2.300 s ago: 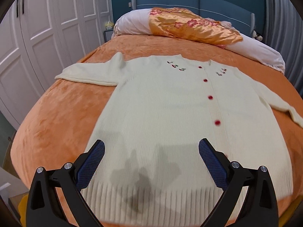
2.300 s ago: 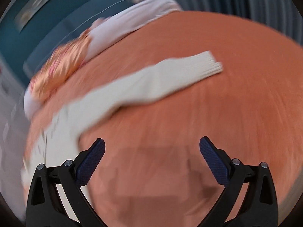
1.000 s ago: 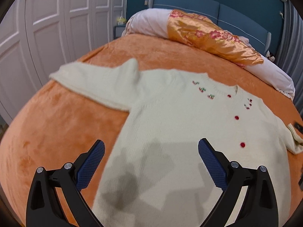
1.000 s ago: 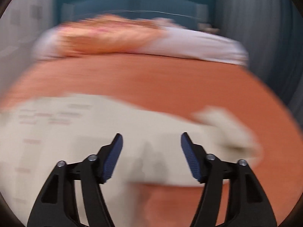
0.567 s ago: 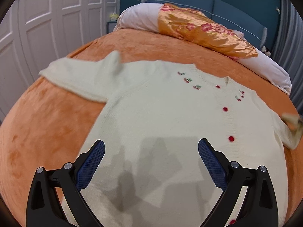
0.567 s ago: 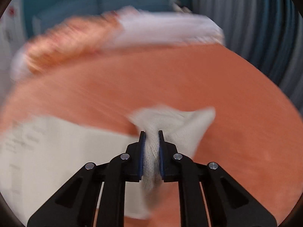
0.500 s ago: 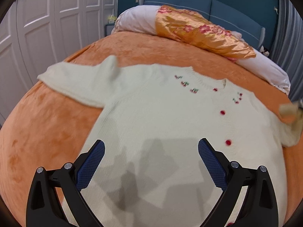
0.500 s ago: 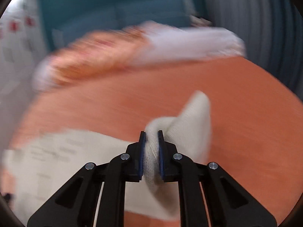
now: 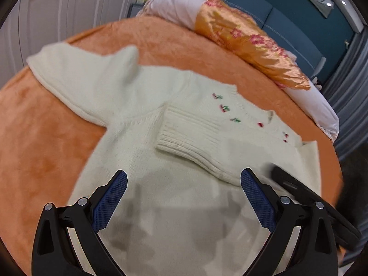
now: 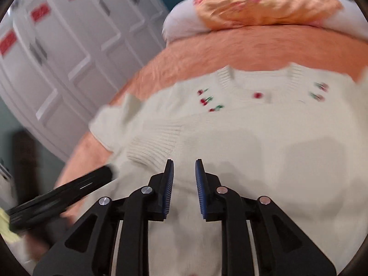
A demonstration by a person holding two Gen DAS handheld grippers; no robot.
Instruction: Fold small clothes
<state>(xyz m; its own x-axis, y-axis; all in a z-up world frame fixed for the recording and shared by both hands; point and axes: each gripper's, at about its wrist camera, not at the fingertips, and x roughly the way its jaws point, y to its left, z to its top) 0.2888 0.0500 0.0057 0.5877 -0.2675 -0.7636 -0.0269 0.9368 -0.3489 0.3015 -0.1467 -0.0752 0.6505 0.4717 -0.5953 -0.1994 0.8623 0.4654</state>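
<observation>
A cream knitted cardigan (image 9: 142, 172) with red buttons lies face up on the orange bedspread (image 9: 46, 142). Its right sleeve is folded across the chest, and the ribbed cuff (image 9: 191, 145) rests on the front. The other sleeve (image 9: 87, 80) stretches out to the left. My left gripper (image 9: 184, 195) hovers wide open over the cardigan's body, holding nothing. In the right wrist view my right gripper (image 10: 184, 172) stands just right of the cuff (image 10: 154, 145). Its jaws are a narrow gap apart and opening, with nothing between them.
White pillows (image 9: 174, 7) with an orange floral satin cover (image 9: 253, 39) lie at the head of the bed, before a blue headboard (image 9: 287, 23). White wardrobe doors (image 10: 69, 46) stand along the left. Grey curtains (image 9: 352, 92) hang at the right.
My right gripper, shut on the right sleeve's cuff, swung it leftwards over the chest and let go. The sleeve now lies folded on the front. My left gripper drifted slightly and stayed open.
</observation>
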